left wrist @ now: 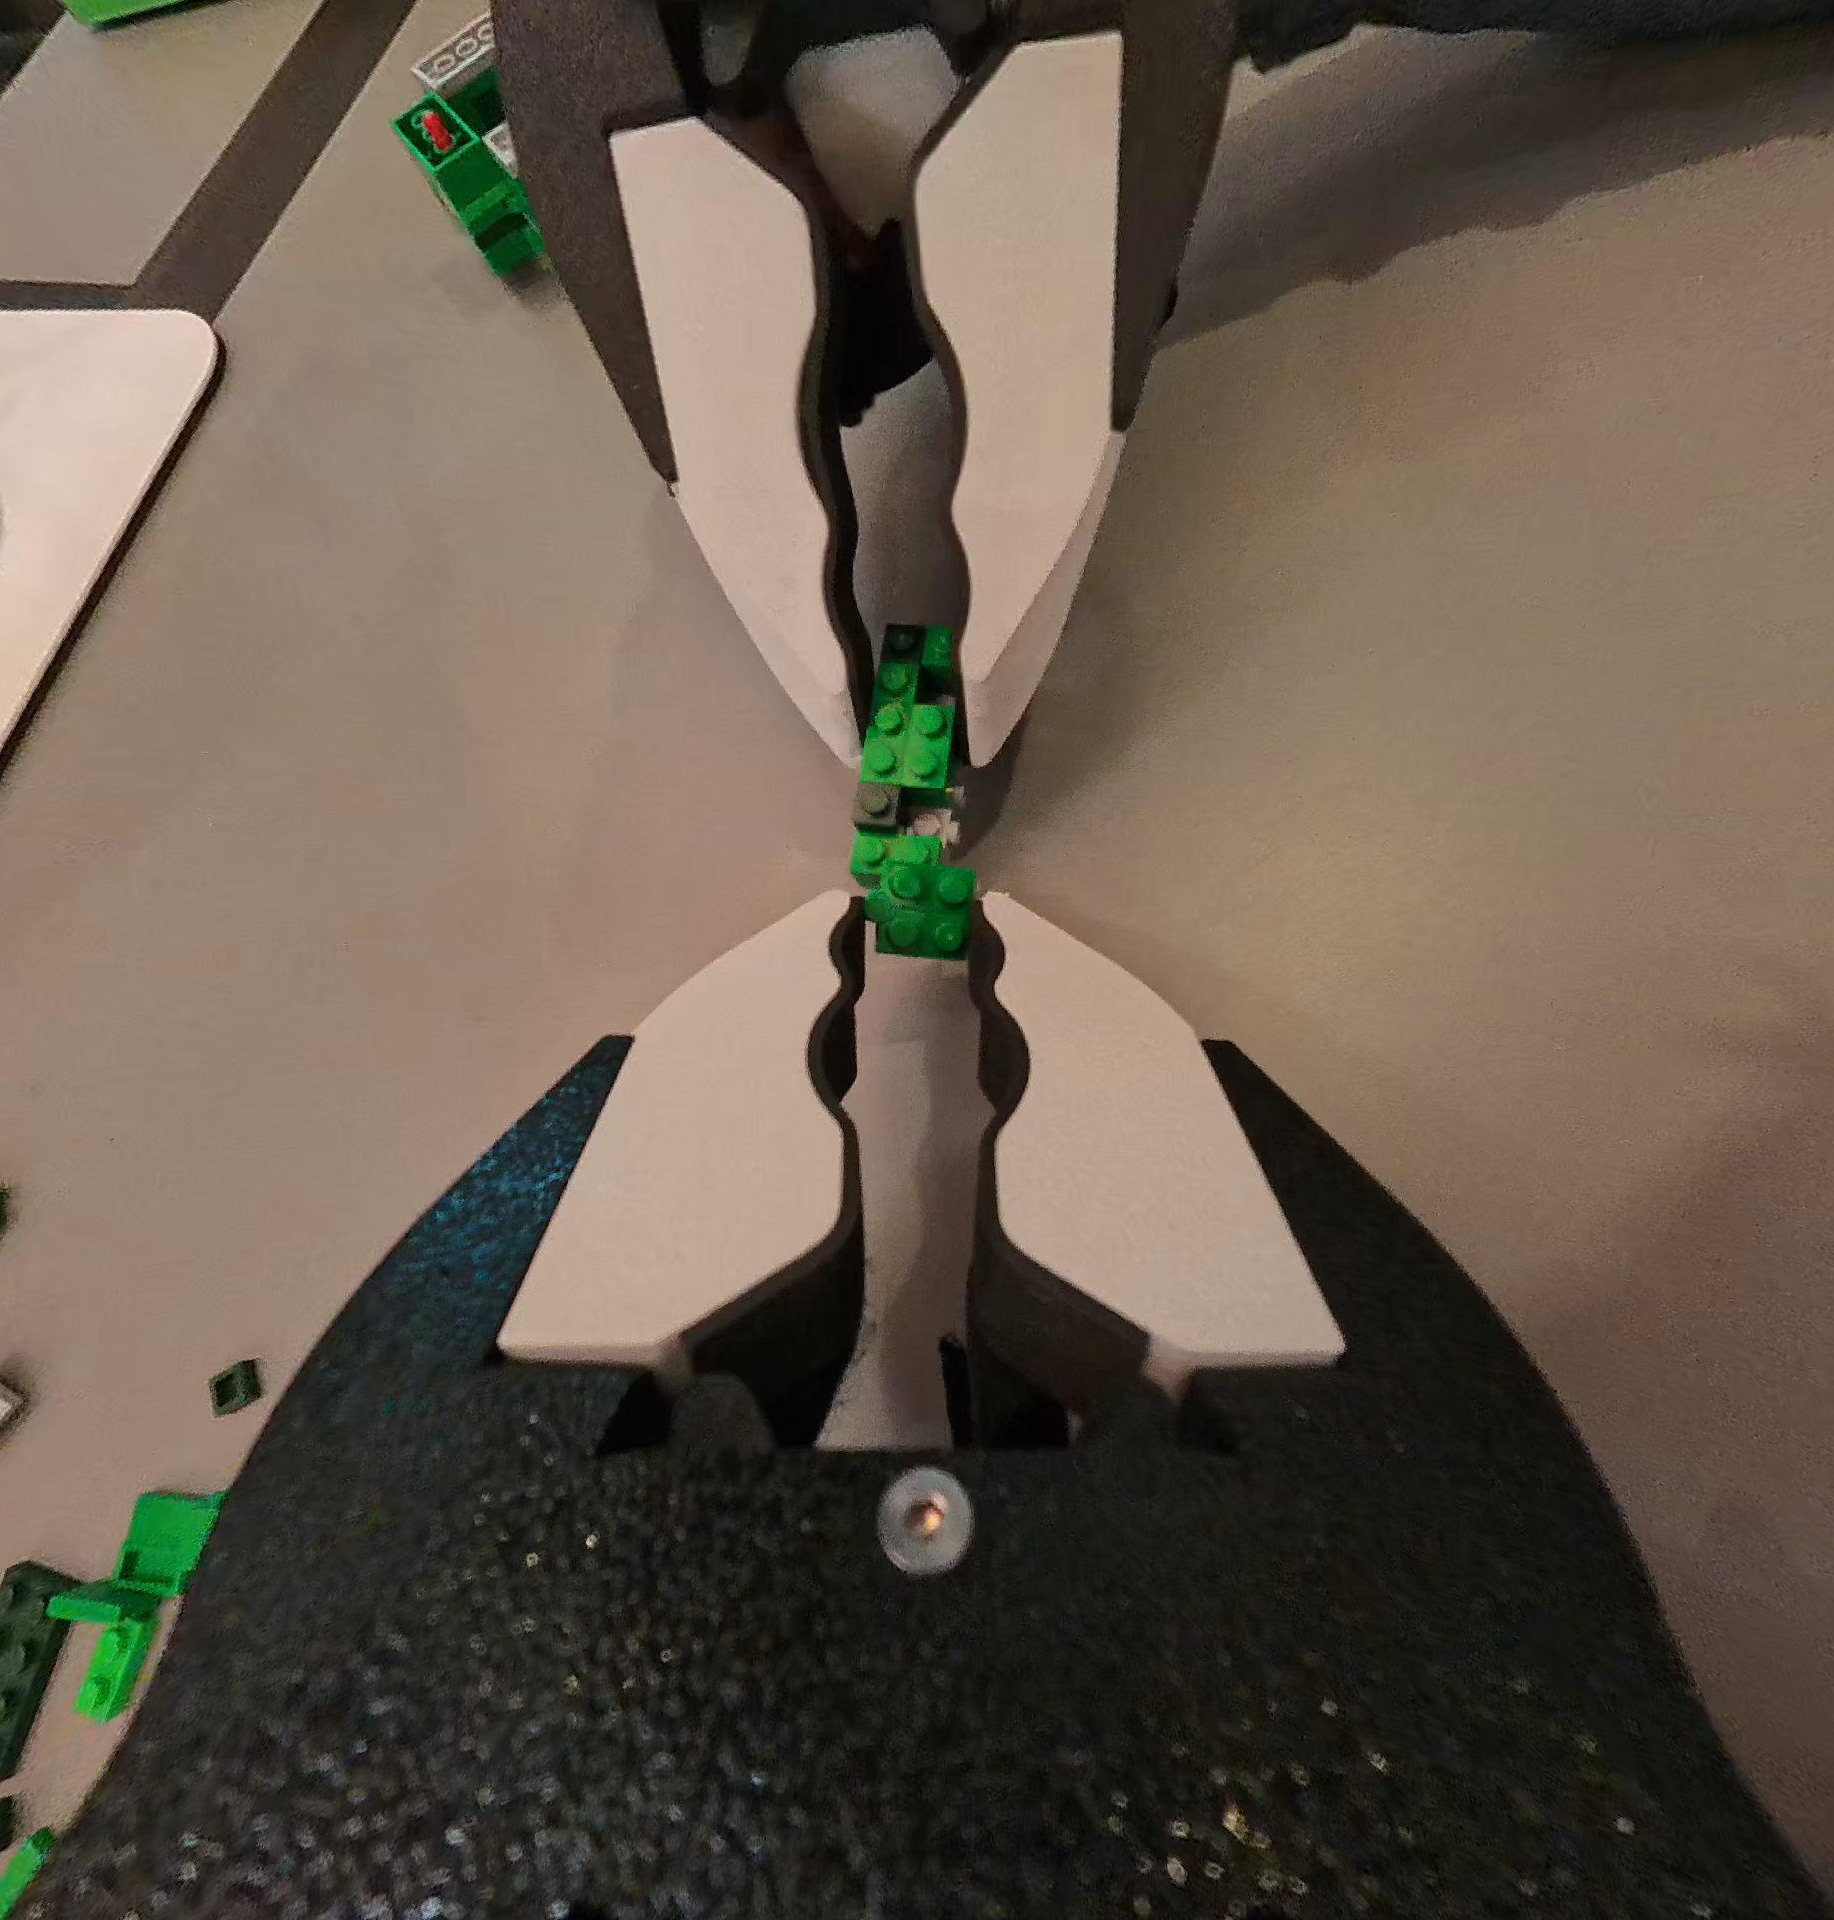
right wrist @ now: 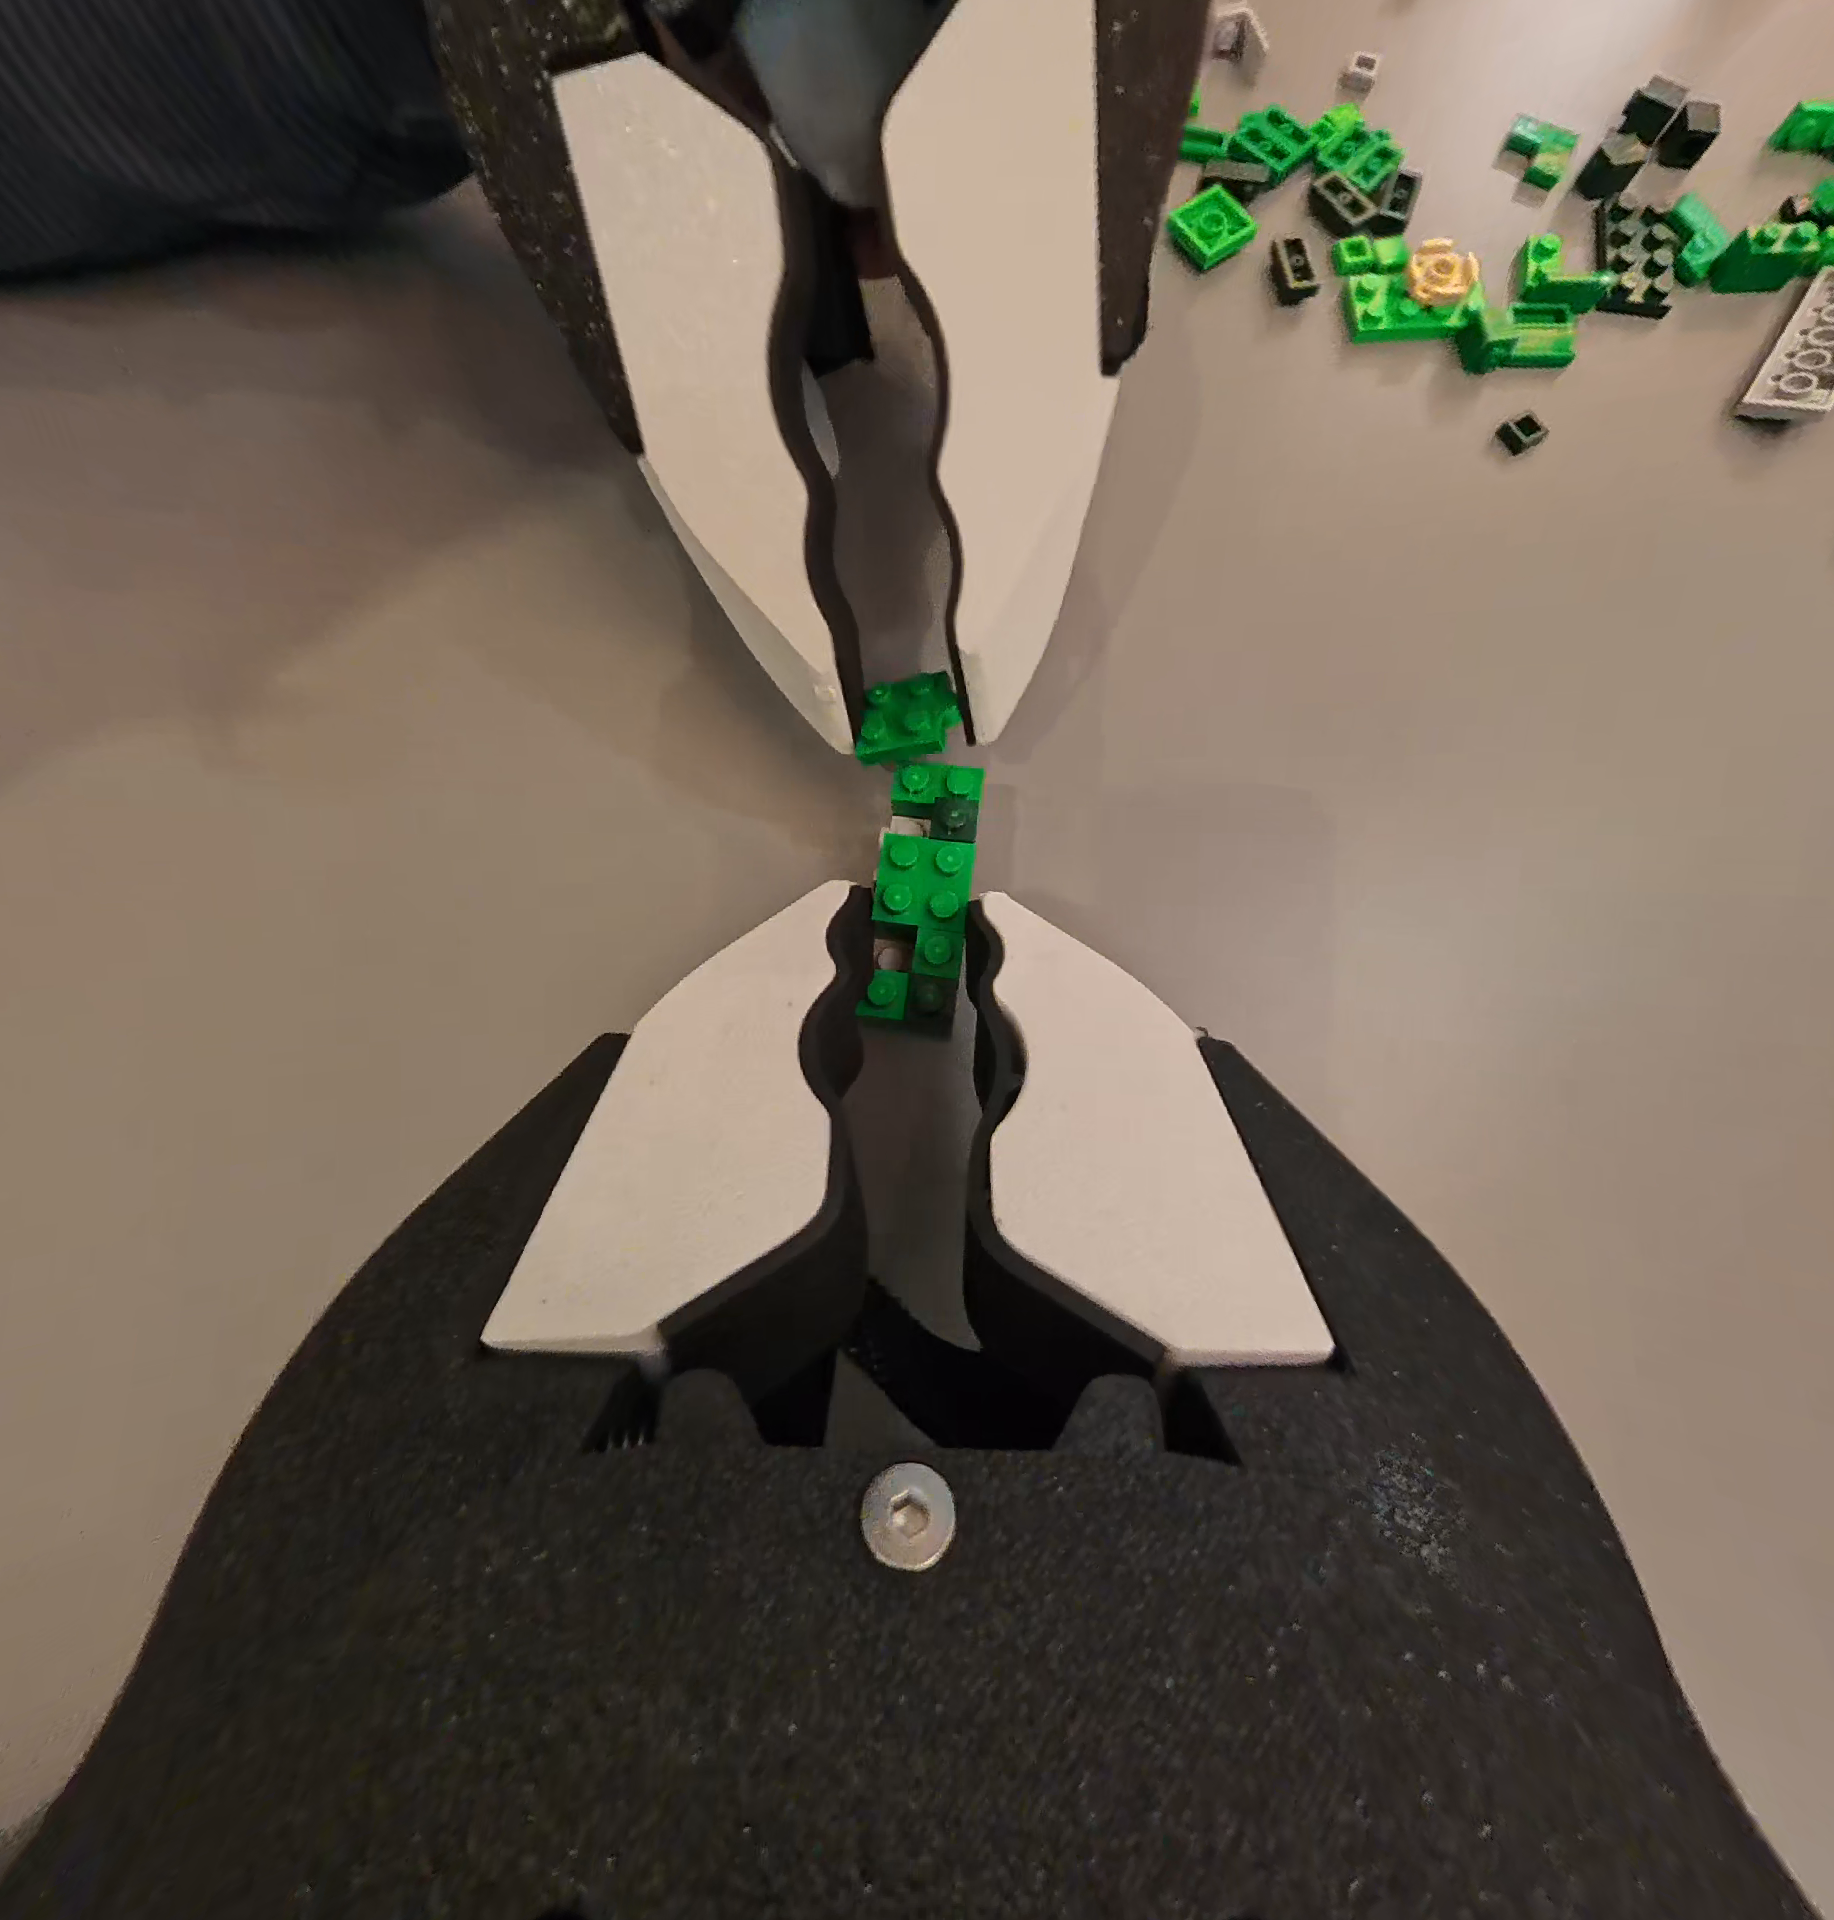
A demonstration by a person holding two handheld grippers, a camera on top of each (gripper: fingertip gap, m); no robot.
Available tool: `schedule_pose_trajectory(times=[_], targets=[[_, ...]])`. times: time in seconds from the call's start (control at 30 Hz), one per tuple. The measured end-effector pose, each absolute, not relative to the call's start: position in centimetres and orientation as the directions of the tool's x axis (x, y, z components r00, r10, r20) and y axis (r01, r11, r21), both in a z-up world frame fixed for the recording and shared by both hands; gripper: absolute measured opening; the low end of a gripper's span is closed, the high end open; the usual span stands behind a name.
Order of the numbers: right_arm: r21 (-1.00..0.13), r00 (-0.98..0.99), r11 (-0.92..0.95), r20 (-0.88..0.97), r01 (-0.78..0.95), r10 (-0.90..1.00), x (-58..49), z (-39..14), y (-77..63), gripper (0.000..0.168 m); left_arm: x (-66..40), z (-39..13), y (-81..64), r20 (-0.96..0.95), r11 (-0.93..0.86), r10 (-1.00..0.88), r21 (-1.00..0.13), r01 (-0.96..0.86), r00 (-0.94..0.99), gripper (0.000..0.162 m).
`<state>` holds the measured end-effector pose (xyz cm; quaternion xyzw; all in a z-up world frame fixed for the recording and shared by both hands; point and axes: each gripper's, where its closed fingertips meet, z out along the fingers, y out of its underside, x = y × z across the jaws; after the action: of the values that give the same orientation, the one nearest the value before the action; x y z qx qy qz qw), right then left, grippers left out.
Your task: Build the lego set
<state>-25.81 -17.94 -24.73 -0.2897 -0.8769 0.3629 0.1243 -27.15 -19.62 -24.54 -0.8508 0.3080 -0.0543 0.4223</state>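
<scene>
A small green lego assembly [right wrist: 921, 904], long and narrow with dark and white bits, is held between the fingers of my right gripper [right wrist: 918, 894]. My left gripper [left wrist: 923, 904] faces it tip to tip and is shut on a green 2x2 plate [left wrist: 923, 914]. The plate sits at the free end of the assembly [left wrist: 908, 732], partly over it in the left wrist view. In the right wrist view the plate [right wrist: 908, 717] is tilted and just off the assembly's end. The right gripper [left wrist: 918, 758] and left gripper [right wrist: 918, 743] each show at the top of the other's view.
A pile of loose green and dark pieces [right wrist: 1515, 260] and a grey studded plate [right wrist: 1817, 348] lie on the grey table [right wrist: 1412, 727]. More green pieces [left wrist: 61, 1621] lie at lower left. A small green build [left wrist: 466, 166] and a white board [left wrist: 61, 468] lie at left. Left and right tips are no more than a few centimetres apart.
</scene>
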Motion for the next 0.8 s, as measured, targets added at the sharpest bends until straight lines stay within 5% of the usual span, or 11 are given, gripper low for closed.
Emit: schedule_pose_trajectory(times=[0.8], targets=[[-0.634,-0.835,0.718,0.201,0.287,0.512,-25.8,-25.6,-18.3,0.017,-26.9,-25.8,-19.6,-0.122,-0.521,-0.570,-0.711,-0.472,0.812,0.018]])
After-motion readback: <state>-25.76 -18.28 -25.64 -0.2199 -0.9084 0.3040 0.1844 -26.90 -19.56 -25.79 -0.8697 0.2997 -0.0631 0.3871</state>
